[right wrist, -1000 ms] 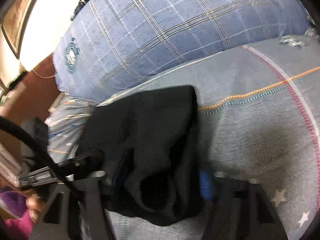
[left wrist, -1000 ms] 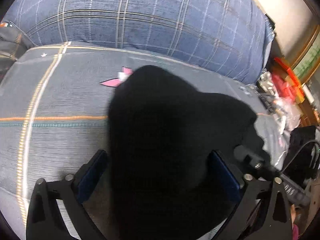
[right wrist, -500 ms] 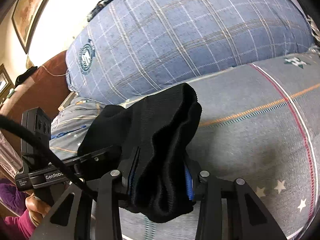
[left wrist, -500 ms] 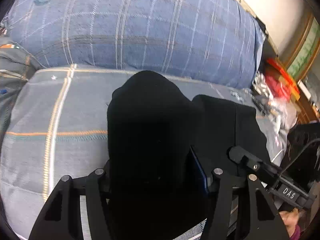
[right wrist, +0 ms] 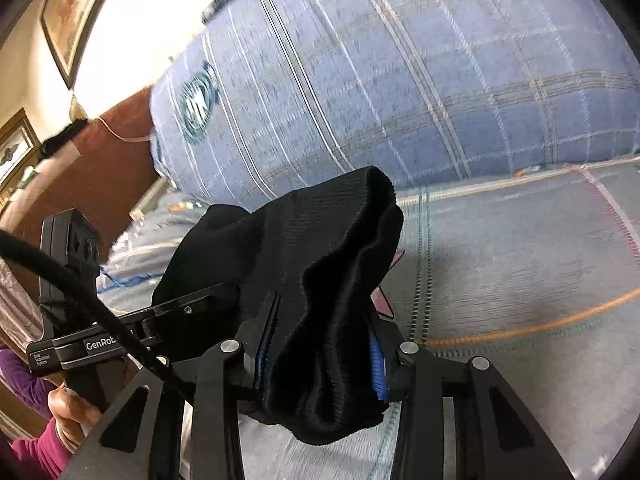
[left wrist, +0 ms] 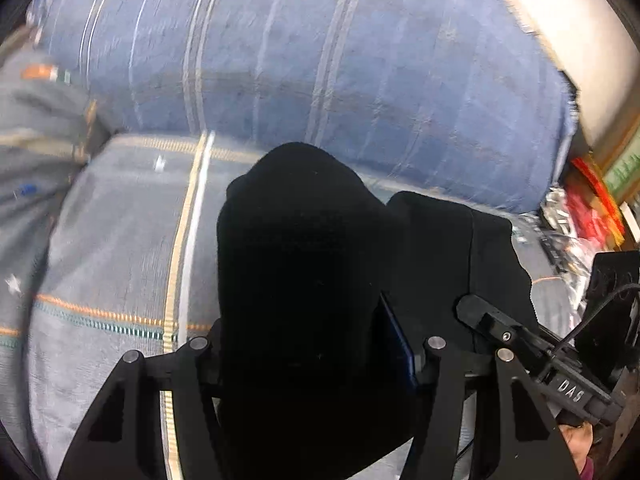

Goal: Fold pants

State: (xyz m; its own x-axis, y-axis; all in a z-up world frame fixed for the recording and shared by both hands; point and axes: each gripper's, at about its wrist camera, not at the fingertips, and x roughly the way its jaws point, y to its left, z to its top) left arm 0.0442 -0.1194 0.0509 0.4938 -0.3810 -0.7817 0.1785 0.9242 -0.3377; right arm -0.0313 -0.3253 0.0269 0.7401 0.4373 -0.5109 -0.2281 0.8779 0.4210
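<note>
The black pants (left wrist: 304, 280) fill the space between the fingers of my left gripper (left wrist: 312, 352), which is shut on a thick bunch of the cloth. In the right wrist view the same black pants (right wrist: 320, 280) bulge up from my right gripper (right wrist: 316, 352), shut on a ribbed fold with the blue pads (right wrist: 375, 364) pressing its sides. Both bunches are lifted off the grey bedspread (right wrist: 520, 272). The other gripper's body shows at each view's edge, close beside. The rest of the pants hangs out of sight below.
A big blue plaid pillow (left wrist: 320, 60) lies across the back of the bed (left wrist: 112, 260). Clutter in red and silver (left wrist: 580, 208) sits at the bed's right side. A brown headboard (right wrist: 100, 168) and framed pictures (right wrist: 60, 20) stand to the left. A hand in a magenta sleeve (right wrist: 60, 420) holds the left tool.
Both grippers closed on the black pants, then lifted the bunches off the bedspread and carried them toward the blue pillow, which now looms larger.
</note>
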